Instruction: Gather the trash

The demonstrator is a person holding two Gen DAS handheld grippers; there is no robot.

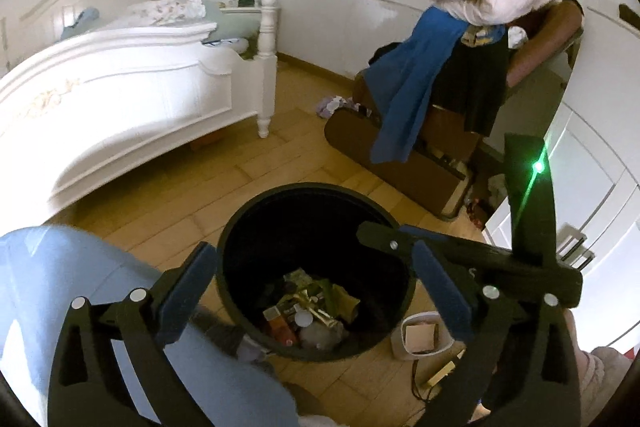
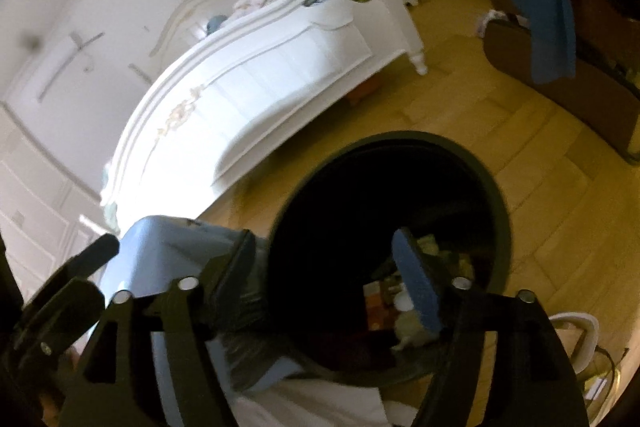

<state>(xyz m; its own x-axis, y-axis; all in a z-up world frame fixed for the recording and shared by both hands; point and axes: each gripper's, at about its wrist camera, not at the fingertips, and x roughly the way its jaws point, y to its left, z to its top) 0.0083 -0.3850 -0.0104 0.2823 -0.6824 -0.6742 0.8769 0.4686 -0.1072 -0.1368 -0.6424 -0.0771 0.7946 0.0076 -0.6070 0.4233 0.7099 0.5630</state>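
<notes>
A round black trash bin [image 1: 240,227] stands on the wooden floor. Wrappers, a white cap and other trash [image 1: 308,315] lie at its bottom. My left gripper [image 1: 312,267] hangs over the bin mouth, open wide, with nothing between its blue pads [image 1: 440,291]. From the right, my right gripper's black finger [image 1: 384,239] crosses the bin rim. In the right wrist view the right gripper [image 2: 326,279] is open above the same bin [image 2: 500,207], its pads empty, with the trash [image 2: 400,307] below. A pale blue plastic thing [image 2: 180,247] with dark crumpled film sits left of the bin.
A white bed [image 1: 120,87] fills the left. A brown chair heaped with a blue cloth [image 1: 412,83], dark clothes and a pillow stands at the back right. A small white box [image 1: 420,335] with a cable sits right of the bin. White cabinet doors [image 1: 592,195] line the right.
</notes>
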